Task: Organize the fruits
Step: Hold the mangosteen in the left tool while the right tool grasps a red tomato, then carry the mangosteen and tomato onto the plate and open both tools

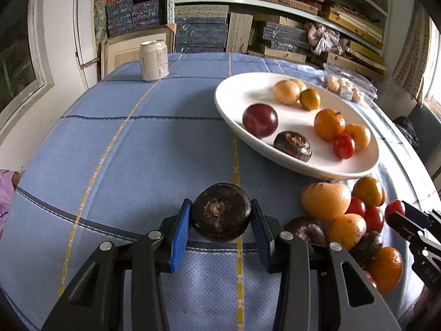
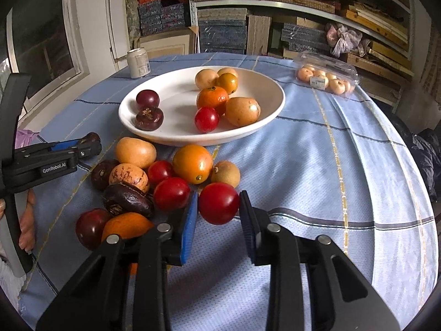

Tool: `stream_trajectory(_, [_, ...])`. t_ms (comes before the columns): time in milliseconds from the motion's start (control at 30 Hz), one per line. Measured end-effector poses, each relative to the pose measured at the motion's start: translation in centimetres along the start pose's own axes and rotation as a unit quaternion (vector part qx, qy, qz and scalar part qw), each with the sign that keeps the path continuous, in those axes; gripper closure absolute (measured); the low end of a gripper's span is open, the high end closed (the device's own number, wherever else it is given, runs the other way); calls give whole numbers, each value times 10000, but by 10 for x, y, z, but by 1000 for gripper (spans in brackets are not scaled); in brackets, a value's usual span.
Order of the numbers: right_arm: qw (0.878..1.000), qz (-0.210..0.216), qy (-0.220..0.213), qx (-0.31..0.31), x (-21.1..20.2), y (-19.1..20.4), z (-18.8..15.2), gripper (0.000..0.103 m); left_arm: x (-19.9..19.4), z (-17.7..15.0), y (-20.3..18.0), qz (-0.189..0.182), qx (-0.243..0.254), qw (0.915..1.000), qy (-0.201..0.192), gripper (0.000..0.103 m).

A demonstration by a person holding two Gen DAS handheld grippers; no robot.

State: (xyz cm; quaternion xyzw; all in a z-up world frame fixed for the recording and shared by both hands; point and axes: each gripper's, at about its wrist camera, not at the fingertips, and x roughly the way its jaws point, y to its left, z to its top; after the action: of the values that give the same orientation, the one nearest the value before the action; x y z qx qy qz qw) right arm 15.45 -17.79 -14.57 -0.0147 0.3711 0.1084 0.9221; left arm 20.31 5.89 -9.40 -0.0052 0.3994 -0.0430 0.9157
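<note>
My left gripper [image 1: 220, 215] is shut on a dark brown water chestnut [image 1: 221, 211], held just above the blue cloth. My right gripper [image 2: 218, 207] has its pads against both sides of a red cherry tomato [image 2: 218, 203] at the edge of the loose fruit pile [image 2: 154, 176]. The white plate [image 2: 264, 122] holds several fruits: a plum [image 2: 147, 99], a water chestnut [image 2: 149, 118], a mandarin [image 2: 212, 99], a tomato [image 2: 206, 119]. The plate also shows in the left wrist view [image 1: 234, 88]. The left gripper shows at the left in the right wrist view [image 2: 91, 140].
A white drink can [image 1: 153, 60] stands at the far left of the table. A clear plastic box of small pale fruits [image 2: 325, 78] lies at the far right. Shelves with stacked boxes stand behind the table. The blue checked cloth [image 1: 137, 151] covers the table.
</note>
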Motion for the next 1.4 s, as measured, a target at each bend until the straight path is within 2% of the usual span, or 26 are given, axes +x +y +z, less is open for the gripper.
stream_trajectory(133, [9999,41,-140,33,-10,-1,-1,74,-14,5,-1,-112,-98,9998,-136,60])
stream_trajectory(233, [9987,232,-393,207,-30,-8,10,74,-24,20,-9,-246,-23,9994,-225,60])
stream_trajectory(400, [9955,202,-847,372,-46,-26,64,74,-31,64,-37,-202,309,9978,-552,60])
stream_trajectory(500, [9952,204,-847,437,-26,-32,87,74,-16,86,-53,-177,434,9971,-605,60])
stream_trajectory(767, [9957,186,-520,750,53,-51,126,74,51,125,-55,-125,208,9994,-248,60])
stream_trajectory(967, [9941,231,-268,1030,93,-68,132,72,79,123,-47,-97,130,9999,-29,60])
stream_trajectory(1033, [9932,343,-262,1083,95,-70,131,65,80,123,-45,-111,108,9999,-44,54])
stream_trajectory(1067, [9932,345,-250,1083,95,-70,131,60,78,122,-45,-119,80,9999,-58,50])
stream_trajectory(1100, [9933,326,-276,1074,93,-69,131,59,77,122,-44,-122,60,9999,-79,44])
stream_trajectory(1333, [9945,263,-549,851,60,-51,127,58,47,117,-39,-123,-8,9997,-225,42])
stream_trajectory(1400, [9946,241,-658,765,47,-43,123,55,32,110,-34,-101,-48,9995,-283,41])
